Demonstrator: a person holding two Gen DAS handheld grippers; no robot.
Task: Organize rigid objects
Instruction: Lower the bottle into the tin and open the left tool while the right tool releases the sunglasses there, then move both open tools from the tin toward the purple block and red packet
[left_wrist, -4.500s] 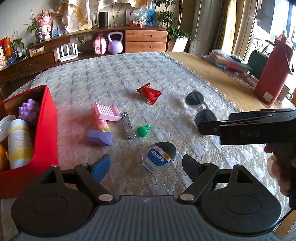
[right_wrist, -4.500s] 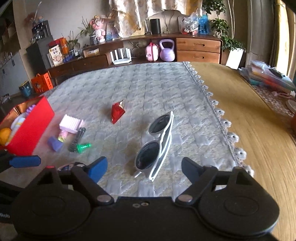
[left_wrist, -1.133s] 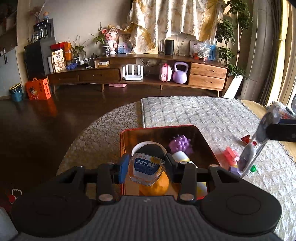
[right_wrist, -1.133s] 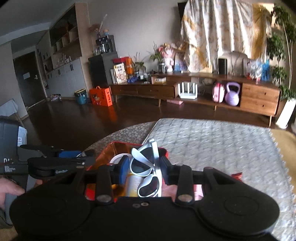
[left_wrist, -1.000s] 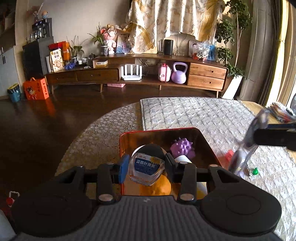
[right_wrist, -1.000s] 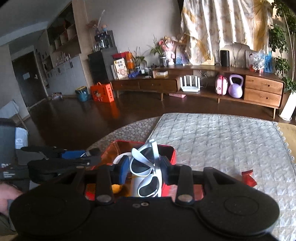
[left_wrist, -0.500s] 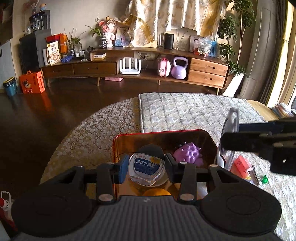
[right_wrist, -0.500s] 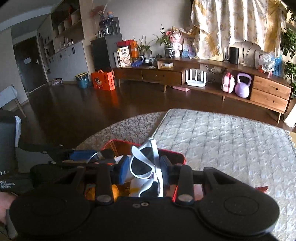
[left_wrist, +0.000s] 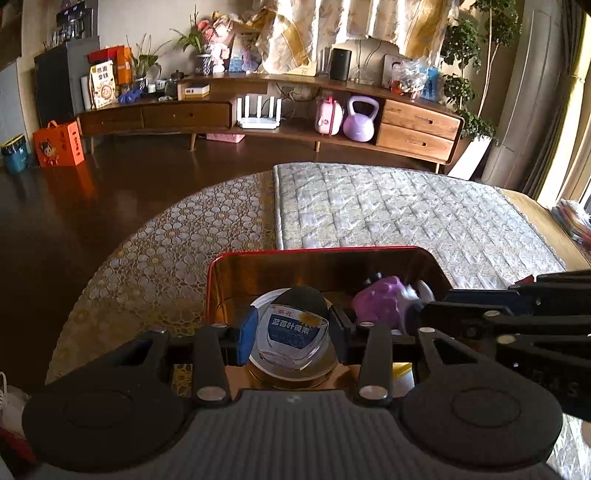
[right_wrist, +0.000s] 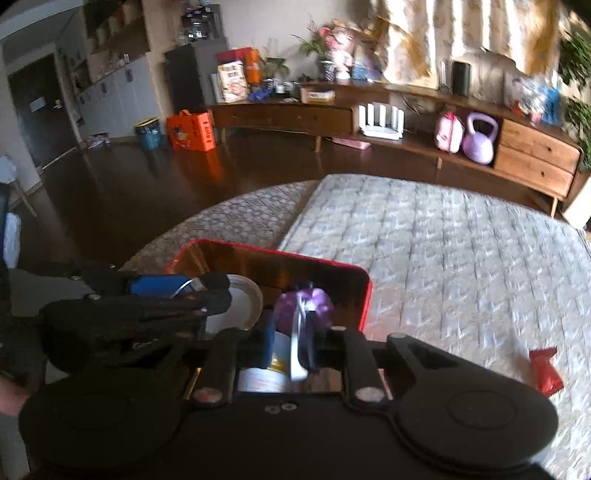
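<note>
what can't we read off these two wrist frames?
- Red box floor, left wrist view: hidden by the left gripper and its glass jar.
- Sunglasses in the closing right gripper, right wrist view: motion-blurred, seen edge-on; pad contact unclear.
- Right gripper tips, left wrist view: merge with the purple spiky ball.
- Jar label: too small to read.

Home living room: wooden sideboard, potted plants, curtain, kettlebell.

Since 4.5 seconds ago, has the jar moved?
Yes. The jar left the quilt and is held by the left gripper over the red box.
</note>
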